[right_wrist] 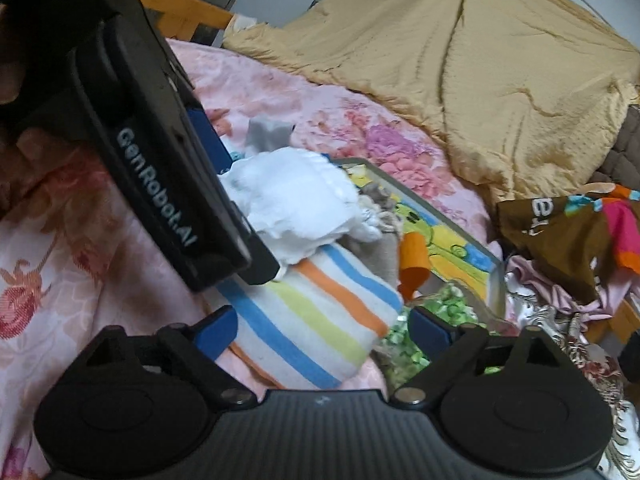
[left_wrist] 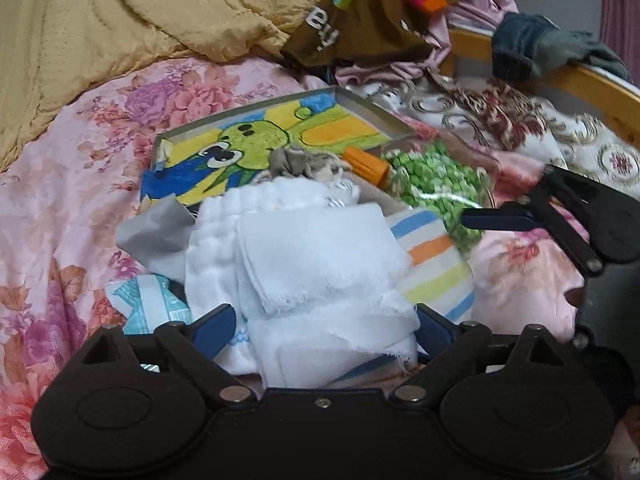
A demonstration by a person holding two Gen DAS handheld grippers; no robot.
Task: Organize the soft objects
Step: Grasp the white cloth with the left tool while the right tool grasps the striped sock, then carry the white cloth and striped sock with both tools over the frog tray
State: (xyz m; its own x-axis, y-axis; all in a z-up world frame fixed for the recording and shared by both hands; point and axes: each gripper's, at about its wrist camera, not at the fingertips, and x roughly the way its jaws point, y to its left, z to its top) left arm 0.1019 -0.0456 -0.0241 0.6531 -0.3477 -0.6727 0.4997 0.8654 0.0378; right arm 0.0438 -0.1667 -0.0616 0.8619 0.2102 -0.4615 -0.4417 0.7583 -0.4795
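Observation:
A pile of soft things lies on the floral bed sheet (left_wrist: 60, 208). My left gripper (left_wrist: 324, 330) is open, its jaws on either side of a folded white cloth (left_wrist: 320, 256) on top of the pile. A striped towel (right_wrist: 316, 316) lies under the white cloth (right_wrist: 296, 196); my right gripper (right_wrist: 320, 328) is open with its jaws around the towel's near end. The right gripper also shows at the right in the left wrist view (left_wrist: 500, 216). A grey cloth (left_wrist: 152, 228), an orange piece (left_wrist: 366, 162) and a green patterned bag (left_wrist: 436, 184) lie around the pile.
A flat tin lid with a cartoon picture (left_wrist: 280, 136) lies behind the pile. A tan quilt (left_wrist: 120, 20) fills the back left. Brown and pink clothes (left_wrist: 368, 20) are heaped at the back. A wooden bed rail (left_wrist: 580, 80) with a dark garment (left_wrist: 536, 44) runs at right.

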